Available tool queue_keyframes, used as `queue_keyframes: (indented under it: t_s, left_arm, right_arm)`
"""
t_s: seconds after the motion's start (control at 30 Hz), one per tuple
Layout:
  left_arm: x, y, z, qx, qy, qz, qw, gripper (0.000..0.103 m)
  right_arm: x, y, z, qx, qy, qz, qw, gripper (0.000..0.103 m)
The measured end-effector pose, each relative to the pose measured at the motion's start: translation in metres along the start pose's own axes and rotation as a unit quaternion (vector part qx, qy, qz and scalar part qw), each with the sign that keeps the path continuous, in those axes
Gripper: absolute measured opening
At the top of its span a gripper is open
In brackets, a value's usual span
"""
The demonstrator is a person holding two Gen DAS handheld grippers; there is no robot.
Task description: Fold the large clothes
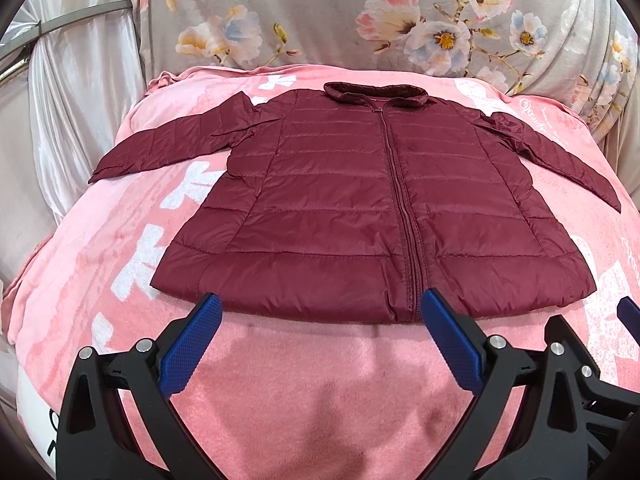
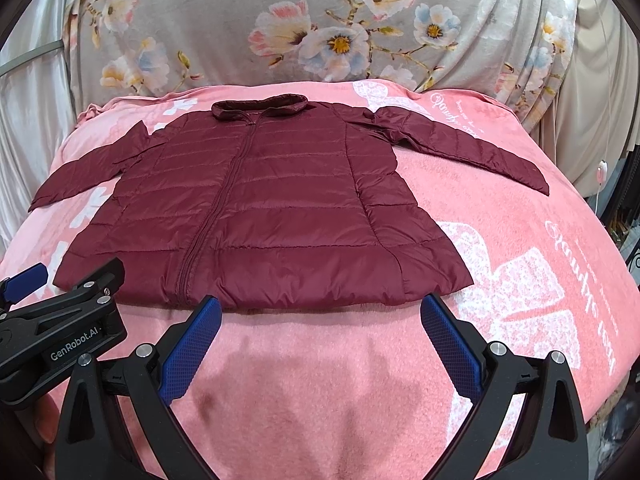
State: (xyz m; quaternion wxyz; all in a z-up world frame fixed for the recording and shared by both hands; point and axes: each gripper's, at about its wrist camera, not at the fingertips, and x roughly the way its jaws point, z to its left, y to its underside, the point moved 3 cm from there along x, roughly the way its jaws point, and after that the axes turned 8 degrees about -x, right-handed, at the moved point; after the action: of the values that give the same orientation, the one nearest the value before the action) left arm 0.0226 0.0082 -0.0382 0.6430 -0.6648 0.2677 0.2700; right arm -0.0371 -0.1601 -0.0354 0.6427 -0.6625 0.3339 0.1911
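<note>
A dark red quilted jacket (image 1: pixel 360 200) lies flat and zipped on a pink blanket (image 1: pixel 300 380), collar at the far side, both sleeves spread outward. It also shows in the right wrist view (image 2: pixel 260 216). My left gripper (image 1: pixel 320 308) is open and empty, its blue fingertips just short of the jacket's hem near the zip. My right gripper (image 2: pixel 320 308) is open and empty in front of the hem's right half. The left gripper's body (image 2: pixel 60 320) shows at the left of the right wrist view.
The pink blanket (image 2: pixel 520 280) has white printed patterns and covers a bed-like surface. A grey floral cloth (image 1: pixel 360 20) hangs behind it. Shiny pale fabric (image 1: pixel 80 100) drapes at the far left. A thin white cord (image 2: pixel 600 172) hangs at the right edge.
</note>
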Motion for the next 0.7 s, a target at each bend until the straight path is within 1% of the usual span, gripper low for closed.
queue_keyframes:
  t_s: [0.7]
  left_arm:
    - [0.0010,-0.0004,0.0015,0.000,0.000,0.002,1.0000,0.097]
  right_arm:
    - [0.0012,0.0004,0.0021,-0.001,0.000,0.002,1.000,0.098]
